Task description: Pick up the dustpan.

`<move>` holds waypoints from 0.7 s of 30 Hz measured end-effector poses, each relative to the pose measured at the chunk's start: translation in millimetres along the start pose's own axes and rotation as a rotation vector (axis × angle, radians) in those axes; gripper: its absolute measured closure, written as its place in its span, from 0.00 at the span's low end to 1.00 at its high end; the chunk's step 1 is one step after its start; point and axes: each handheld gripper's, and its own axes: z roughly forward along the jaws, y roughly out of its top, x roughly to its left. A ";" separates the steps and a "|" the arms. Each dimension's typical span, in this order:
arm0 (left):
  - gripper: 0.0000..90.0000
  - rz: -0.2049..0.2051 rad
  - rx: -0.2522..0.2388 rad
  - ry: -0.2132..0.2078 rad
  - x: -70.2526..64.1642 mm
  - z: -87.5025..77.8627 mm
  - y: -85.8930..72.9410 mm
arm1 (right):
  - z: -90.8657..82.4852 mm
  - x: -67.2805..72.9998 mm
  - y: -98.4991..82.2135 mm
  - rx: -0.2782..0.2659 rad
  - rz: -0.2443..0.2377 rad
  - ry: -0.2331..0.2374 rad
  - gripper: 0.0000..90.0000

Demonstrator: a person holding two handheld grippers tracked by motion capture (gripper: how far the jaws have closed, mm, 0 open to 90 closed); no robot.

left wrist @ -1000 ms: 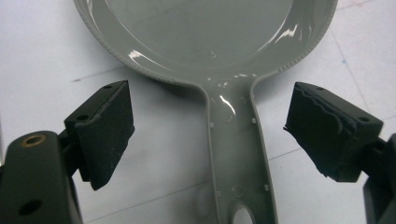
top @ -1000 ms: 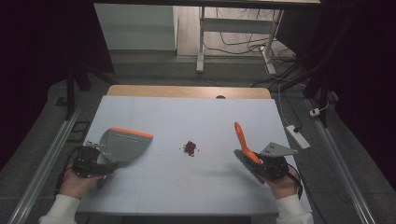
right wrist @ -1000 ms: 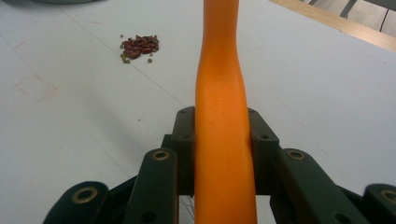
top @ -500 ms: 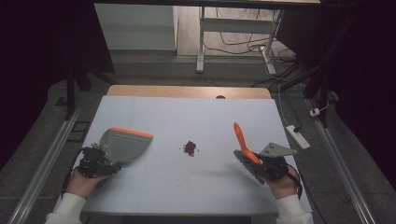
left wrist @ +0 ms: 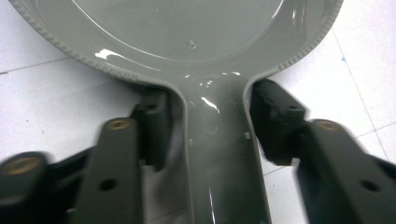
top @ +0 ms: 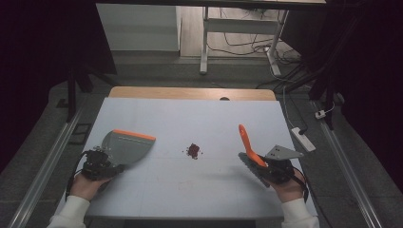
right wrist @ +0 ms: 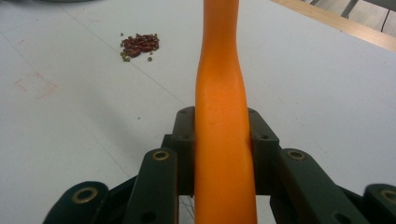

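Now that your left gripper (left wrist: 205,140) has just been closing on the dustpan (top: 124,146) handle, with the brush (right wrist: 222,140) pinched in your right gripper (right wrist: 222,154), sweep the beans (top: 193,150) at frame centre.

I found no readable text, label, brand, number or sign in any view. I checked the grey dustpan (left wrist: 187,42), the orange brush handle (right wrist: 222,116) and the white table (top: 190,190); all were plain. Faint reddish scuffs on the table formed no letters I could read.
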 end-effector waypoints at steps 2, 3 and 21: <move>0.65 -0.010 -0.006 -0.017 2.2 0.0 -0.7 | -0.1 -0.3 -0.1 -0.001 0.002 -0.002 0.78; 0.66 -0.013 -0.009 -0.024 3.5 -0.1 -1.0 | -0.5 -0.5 0.0 0.001 0.005 -0.002 0.78; 0.69 -0.010 -0.059 -0.048 8.3 -4.9 -1.4 | -0.2 -0.9 -0.4 -0.001 0.002 -0.001 0.78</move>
